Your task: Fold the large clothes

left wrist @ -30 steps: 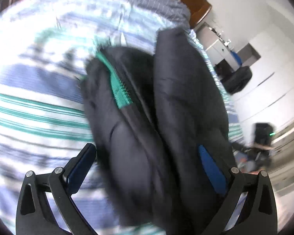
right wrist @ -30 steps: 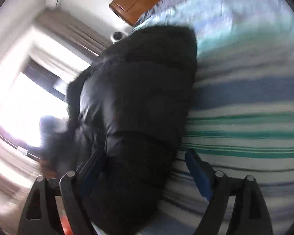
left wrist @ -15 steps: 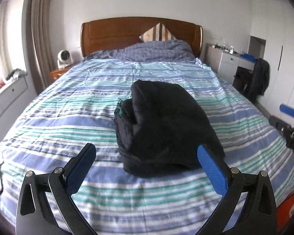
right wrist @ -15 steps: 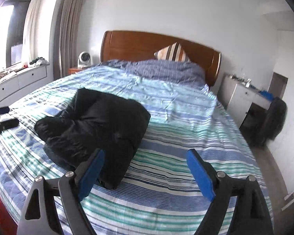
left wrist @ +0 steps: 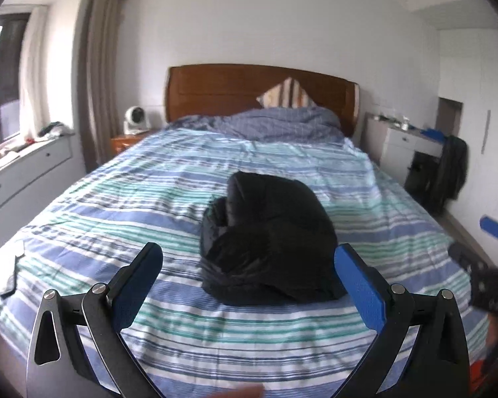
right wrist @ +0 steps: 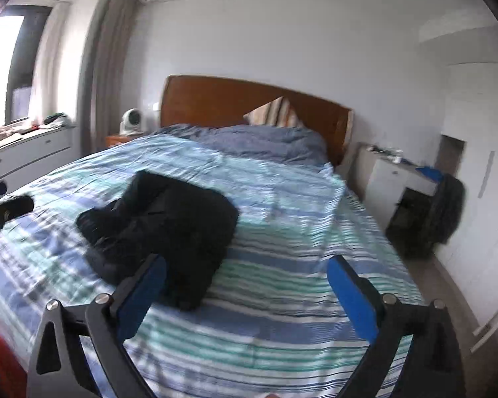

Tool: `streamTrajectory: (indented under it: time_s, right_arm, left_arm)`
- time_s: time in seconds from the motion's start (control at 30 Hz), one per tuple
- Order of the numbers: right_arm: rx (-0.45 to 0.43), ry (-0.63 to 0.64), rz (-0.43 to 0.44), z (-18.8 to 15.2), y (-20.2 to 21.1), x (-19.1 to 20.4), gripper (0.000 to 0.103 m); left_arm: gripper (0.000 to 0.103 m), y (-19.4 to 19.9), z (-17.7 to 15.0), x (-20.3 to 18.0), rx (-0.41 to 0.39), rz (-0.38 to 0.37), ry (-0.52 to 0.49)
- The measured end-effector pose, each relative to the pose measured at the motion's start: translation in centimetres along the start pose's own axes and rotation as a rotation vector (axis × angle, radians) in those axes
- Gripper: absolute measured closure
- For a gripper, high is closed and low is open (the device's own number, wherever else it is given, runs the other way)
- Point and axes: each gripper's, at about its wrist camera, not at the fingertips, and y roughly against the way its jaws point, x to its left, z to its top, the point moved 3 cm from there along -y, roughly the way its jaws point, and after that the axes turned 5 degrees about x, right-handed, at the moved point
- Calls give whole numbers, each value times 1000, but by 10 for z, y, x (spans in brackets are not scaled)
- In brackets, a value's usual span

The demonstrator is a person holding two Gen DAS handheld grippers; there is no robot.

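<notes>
A black puffy jacket [left wrist: 269, 238] lies folded into a compact bundle on the striped bed [left wrist: 116, 205]. It also shows in the right wrist view [right wrist: 169, 225], left of centre. My left gripper [left wrist: 249, 258] is open and empty, held back above the foot of the bed. My right gripper [right wrist: 245, 275] is open and empty, also held back from the jacket. The right gripper shows at the right edge of the left wrist view [left wrist: 494, 232]. The left gripper shows at the left edge of the right wrist view [right wrist: 3, 212].
A wooden headboard [left wrist: 215, 89], a striped pillow [left wrist: 285, 96] and a rumpled blue duvet [left wrist: 282, 122] are at the far end. A nightstand with a fan [left wrist: 134, 119] stands left, a white desk [left wrist: 405, 139] and dark bag [left wrist: 451, 172] right.
Both grippers have pulled back from close over the jacket to the foot of the bed. The jacket stays folded on the bed.
</notes>
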Motion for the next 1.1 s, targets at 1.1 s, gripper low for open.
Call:
streamTrajectory:
  time_s: [1.1]
  right_arm:
    - [85, -52, 83, -33, 24, 33, 1]
  left_arm:
    - [0, 32, -43, -18, 53, 120, -17]
